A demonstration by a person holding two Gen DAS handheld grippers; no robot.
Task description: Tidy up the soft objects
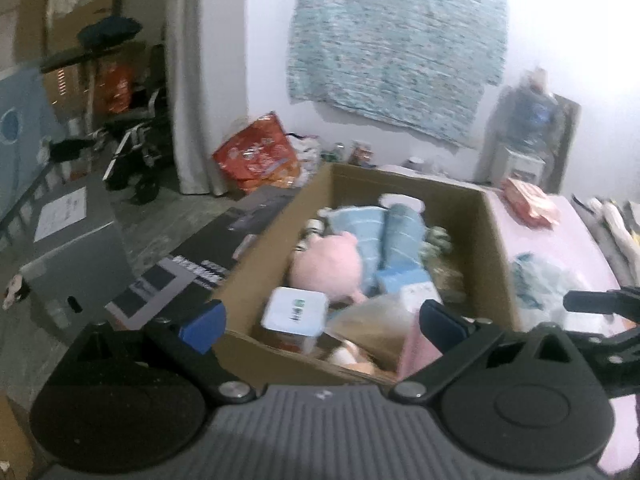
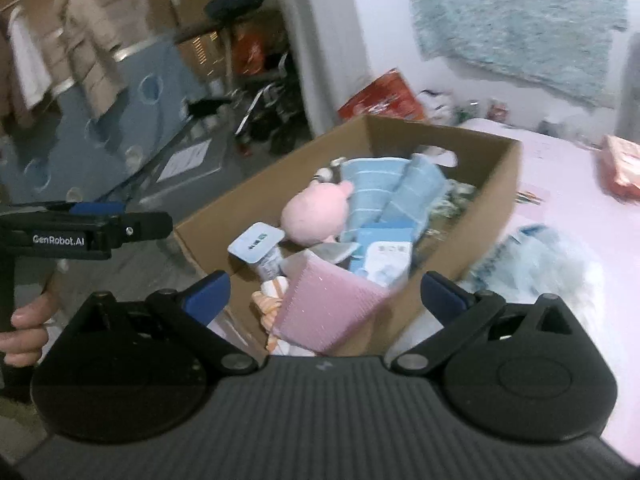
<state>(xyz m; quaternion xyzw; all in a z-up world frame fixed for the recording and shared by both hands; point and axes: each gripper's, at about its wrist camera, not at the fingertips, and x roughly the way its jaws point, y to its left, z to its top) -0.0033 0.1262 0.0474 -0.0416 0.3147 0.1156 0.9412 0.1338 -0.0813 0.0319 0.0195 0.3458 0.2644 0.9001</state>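
Note:
A brown cardboard box stands on the pink bed, full of soft things: a pink plush, folded light-blue striped cloth, white-and-blue packs and a pink cloth at the near end. My left gripper is open and empty, just in front of the box's near edge. My right gripper is open and empty over the near end, above the pink cloth. The left gripper also shows at the left of the right wrist view.
A crumpled blue-white bag lies on the pink bed right of the box. A red pack lies farther back. A grey box, dark boards and a red bag are on the floor to the left.

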